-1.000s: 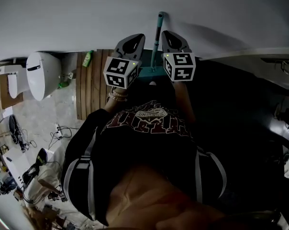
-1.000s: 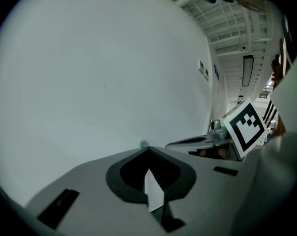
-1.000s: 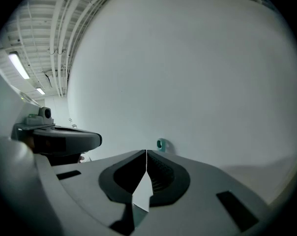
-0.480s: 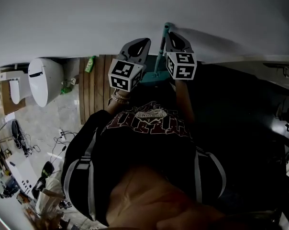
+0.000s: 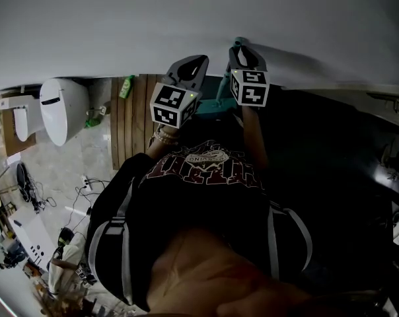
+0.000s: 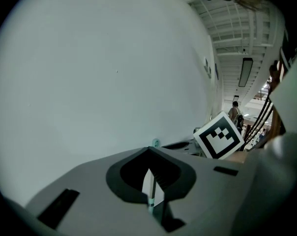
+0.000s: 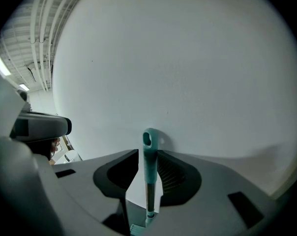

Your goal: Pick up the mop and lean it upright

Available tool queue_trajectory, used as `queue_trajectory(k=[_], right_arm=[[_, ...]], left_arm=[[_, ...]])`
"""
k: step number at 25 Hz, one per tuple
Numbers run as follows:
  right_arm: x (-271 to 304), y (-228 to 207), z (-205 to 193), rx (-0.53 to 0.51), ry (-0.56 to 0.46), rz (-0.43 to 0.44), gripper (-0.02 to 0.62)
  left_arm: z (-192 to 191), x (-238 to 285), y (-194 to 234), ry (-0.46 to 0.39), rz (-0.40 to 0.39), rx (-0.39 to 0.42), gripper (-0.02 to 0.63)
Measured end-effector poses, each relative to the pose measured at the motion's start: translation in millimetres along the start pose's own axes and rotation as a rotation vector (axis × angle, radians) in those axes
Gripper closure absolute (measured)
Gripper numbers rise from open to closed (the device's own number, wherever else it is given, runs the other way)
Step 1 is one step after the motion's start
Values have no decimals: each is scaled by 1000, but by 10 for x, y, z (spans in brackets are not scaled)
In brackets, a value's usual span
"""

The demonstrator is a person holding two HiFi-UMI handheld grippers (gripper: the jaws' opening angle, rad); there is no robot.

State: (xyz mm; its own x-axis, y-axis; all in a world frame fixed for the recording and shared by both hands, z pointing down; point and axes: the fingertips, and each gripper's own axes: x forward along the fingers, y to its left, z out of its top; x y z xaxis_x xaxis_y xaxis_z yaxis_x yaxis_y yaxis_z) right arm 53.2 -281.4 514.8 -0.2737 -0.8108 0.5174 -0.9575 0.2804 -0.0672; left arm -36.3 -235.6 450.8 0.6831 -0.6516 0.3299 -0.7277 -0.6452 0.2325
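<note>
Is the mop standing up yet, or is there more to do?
Nearly. The mop stands upright by the wall. The right tool grips it; the left tool is beside it. Left to do: lean it on the wall and let go.

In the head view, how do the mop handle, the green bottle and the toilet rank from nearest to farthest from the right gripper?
1. mop handle: standing between the jaws of the right gripper.
2. green bottle: to the left, on the floor by the wall.
3. toilet: farthest to the left.
</note>
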Motion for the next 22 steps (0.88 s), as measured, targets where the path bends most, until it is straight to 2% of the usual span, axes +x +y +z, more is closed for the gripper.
queue_trajectory(k=[8,13,22], right_arm=[[212,-38,-67,-23,36,-41,484],[221,-73,-51,-13,16,-80,485],[234,-6,-41,-13,4,-63,485]], left_arm=[[-34,-14,113,6,1,-4,566],[-22,-36,148,9,4,-9,566],[-6,-33,140,7,-13,0,566]])
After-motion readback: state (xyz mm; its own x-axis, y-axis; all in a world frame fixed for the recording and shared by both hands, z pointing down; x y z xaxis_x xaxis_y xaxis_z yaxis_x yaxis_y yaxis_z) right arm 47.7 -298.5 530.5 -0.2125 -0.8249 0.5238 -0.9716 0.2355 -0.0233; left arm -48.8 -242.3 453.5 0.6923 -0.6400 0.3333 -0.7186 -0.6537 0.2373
